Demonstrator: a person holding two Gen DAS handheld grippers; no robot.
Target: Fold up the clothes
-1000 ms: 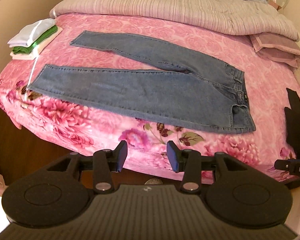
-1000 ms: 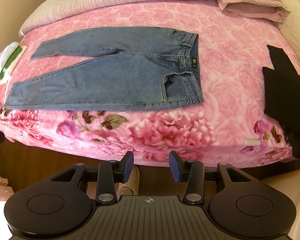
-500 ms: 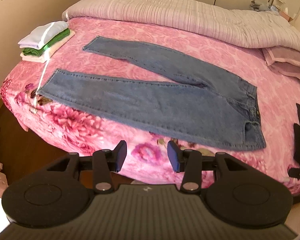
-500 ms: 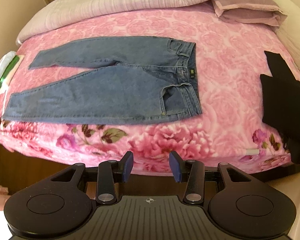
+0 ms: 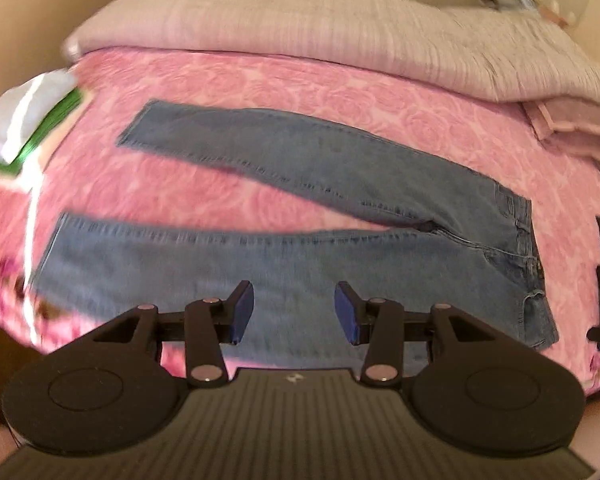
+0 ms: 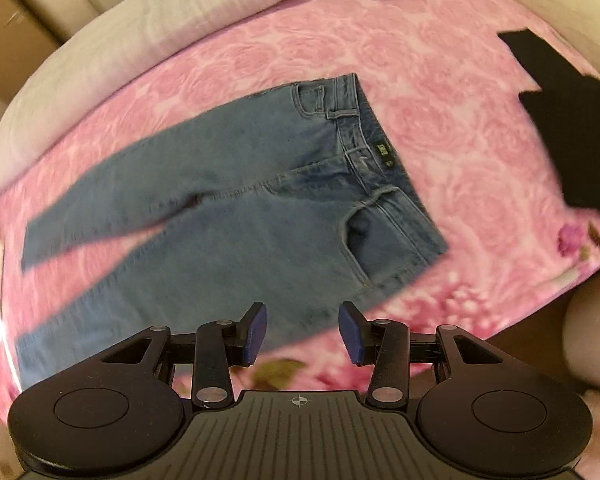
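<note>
Blue jeans (image 5: pixel 300 216) are lying flat on the pink floral bedspread (image 5: pixel 260 80), legs spread apart toward the left, waistband at the right. The left gripper (image 5: pixel 295 313) is hanging over the near leg w/ jaws standing apart, nothing between the blue pads; its base is cutting off the leg's lower edge. The right gripper (image 6: pixel 303 333) is hovering over the near edge of the jeans below the hip pocket, jaws likewise apart & empty.

Both views are motion-blurred, esp. toward the left. A stack of folded clothes (image 5: pixel 24 120) (white, green) is sitting at the bed's left side, smeared and partly cropped by the frame edge; can't count the layers. A black garment (image 6: pixel 572 120) is lying well apart to the right, cut off by the frame, shape unclear. A grey-lilac quilt (image 5: pixel 320 32) is bunched along the far side of the bed. Waistband label is too blurred to read.
</note>
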